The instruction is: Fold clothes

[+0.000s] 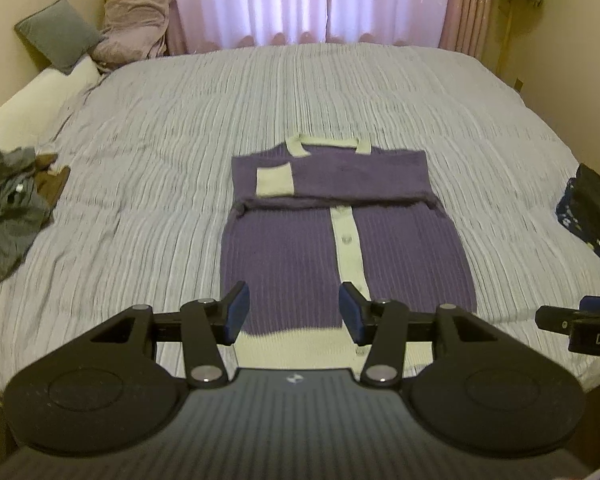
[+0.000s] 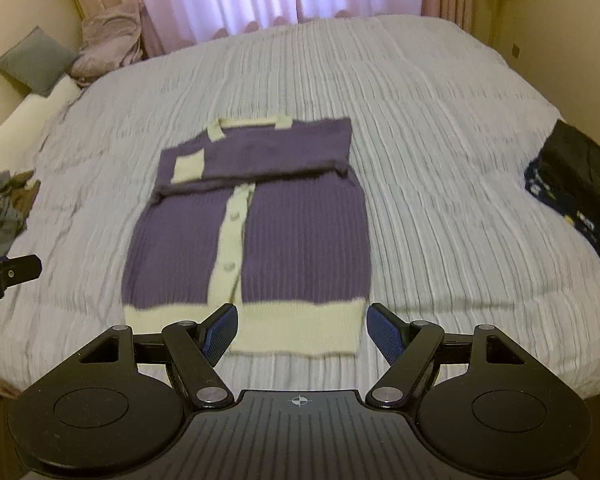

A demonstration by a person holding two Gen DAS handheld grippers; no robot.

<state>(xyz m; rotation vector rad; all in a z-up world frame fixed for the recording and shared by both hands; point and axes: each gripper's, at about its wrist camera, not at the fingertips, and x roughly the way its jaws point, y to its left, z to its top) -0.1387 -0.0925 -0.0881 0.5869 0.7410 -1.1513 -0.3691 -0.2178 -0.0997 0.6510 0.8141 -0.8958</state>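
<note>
Two hand-held grippers tilted down over a purple cardigan (image 1: pixel 400 248)

Left hand-held gripper (image 1: pixel 294 312) part-spread and empty above the hem; right hand-held gripper (image 2: pixel 302 330) spread wide, empty, above the bed (image 2: pixel 440 160).

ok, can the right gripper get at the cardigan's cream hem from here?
Probably yes. The right gripper is open with nothing between its jaws, and the cardigan's hem lies flat on the bed just ahead, uncovered.

ribbed knit cardigan (image 1: pixel 380 184), crinkled cloth bedspread (image 1: pixel 180 120), matt plastic grippers
</note>
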